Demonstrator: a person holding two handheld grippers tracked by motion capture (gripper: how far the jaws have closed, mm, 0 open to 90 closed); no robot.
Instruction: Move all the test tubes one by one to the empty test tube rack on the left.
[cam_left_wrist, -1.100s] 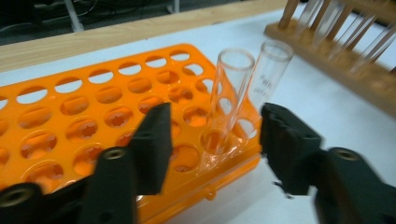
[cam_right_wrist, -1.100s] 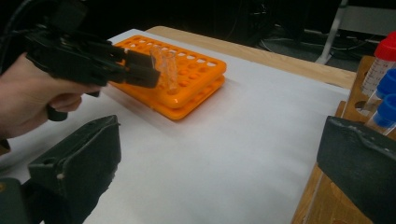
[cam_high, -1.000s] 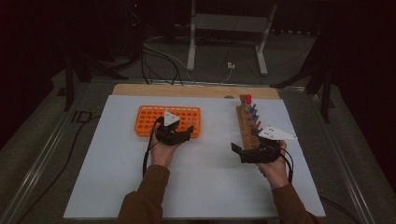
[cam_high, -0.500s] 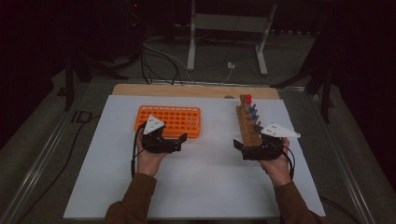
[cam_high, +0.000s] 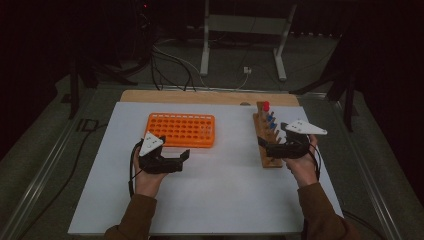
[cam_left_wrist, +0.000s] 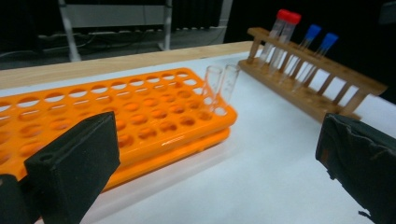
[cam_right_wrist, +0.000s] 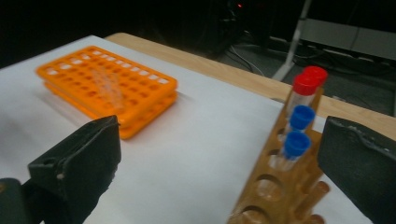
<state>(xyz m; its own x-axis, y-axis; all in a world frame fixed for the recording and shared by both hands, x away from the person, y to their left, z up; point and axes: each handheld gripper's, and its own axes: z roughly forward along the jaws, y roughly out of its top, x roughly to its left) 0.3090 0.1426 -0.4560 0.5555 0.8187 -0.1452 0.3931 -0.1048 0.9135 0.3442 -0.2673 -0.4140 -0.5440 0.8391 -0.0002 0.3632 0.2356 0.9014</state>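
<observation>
Two tongs sit in your hands over the white desk (cam_high: 225, 200), forearms coming in from the near edge. Your left tongs (cam_high: 181, 159) point to the right across the desk, level with its surface, just in front of the orange rack (cam_high: 181, 130). Their jaws have just been opening and now stand wide apart with nothing between them. In the left gripper view, two clear uncapped tubes (cam_left_wrist: 220, 88) stand upright, side by side, in holes at the rack's corner.

Your right tongs (cam_high: 274, 145) point left, right at the near end of the wooden rack (cam_high: 264, 142). In the right gripper view their jaws are released and spread wide, and the wooden rack rises between them, untouched by the pads. It holds two red-capped tubes (cam_right_wrist: 310, 79) at its far end and two blue-capped tubes (cam_right_wrist: 299, 130) nearer to you; the nearest holes stand empty.

The two racks lie well apart, with a broad bare strip of desk between them. More bare surface runs from both racks to the near edge, around your wrists. The wooden rack sits near the desk's right edge, the orange rack closer to the middle. A band of bare wood (cam_high: 200, 96) lines the far edge.
</observation>
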